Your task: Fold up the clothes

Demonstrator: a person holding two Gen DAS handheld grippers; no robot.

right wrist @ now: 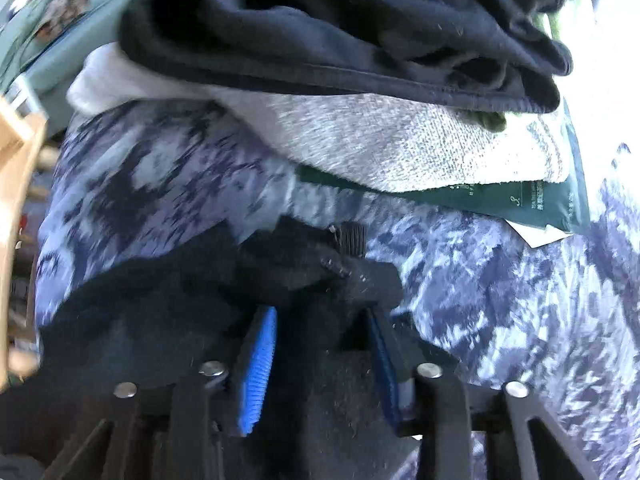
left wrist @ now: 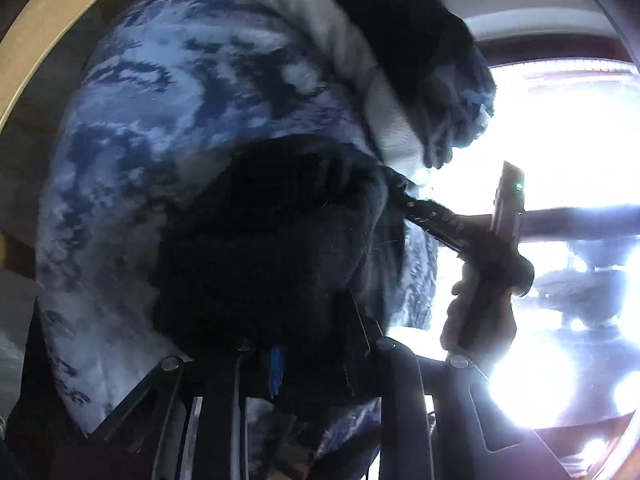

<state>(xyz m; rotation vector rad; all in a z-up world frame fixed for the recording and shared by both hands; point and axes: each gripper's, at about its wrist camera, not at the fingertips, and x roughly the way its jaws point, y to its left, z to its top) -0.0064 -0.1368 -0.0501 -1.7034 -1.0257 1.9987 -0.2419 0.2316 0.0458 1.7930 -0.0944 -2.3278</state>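
Gripping a small black garment (right wrist: 224, 292) at two places appears to be the purpose of both tools, so that it can be spread or doubled over for folding. In the right wrist view the right hand-held gripper (right wrist: 320, 344) is seen narrowed on a bunch of this black cloth, which fills the gap between its blue pads (right wrist: 258, 372) and spills over the tips. In the left wrist view the left hand-held gripper (left wrist: 280, 360) is nearly buried in the same dark fabric (left wrist: 272, 248); its jaws are drawn narrow and cloth seems pinched between them, though only a sliver of blue pad is visible. The garment is held low over a blue-and-white mottled cover (right wrist: 500, 292), probably bedding, on which it partly rests.

Just behind, a stack of clothes is piled: a dark navy piece (right wrist: 360, 28) on top, a grey knitted item (right wrist: 380, 144) beneath, and a dark green packet (right wrist: 532, 204) tucked under that. This pile crowds the far side and leaves little room for laying the garment flat. A pale wooden frame (right wrist: 20, 168) borders the left edge. Strong window glare (left wrist: 560, 160) washes out the right of the left view, where the person's hand (left wrist: 484, 300) is seen on the other tool.
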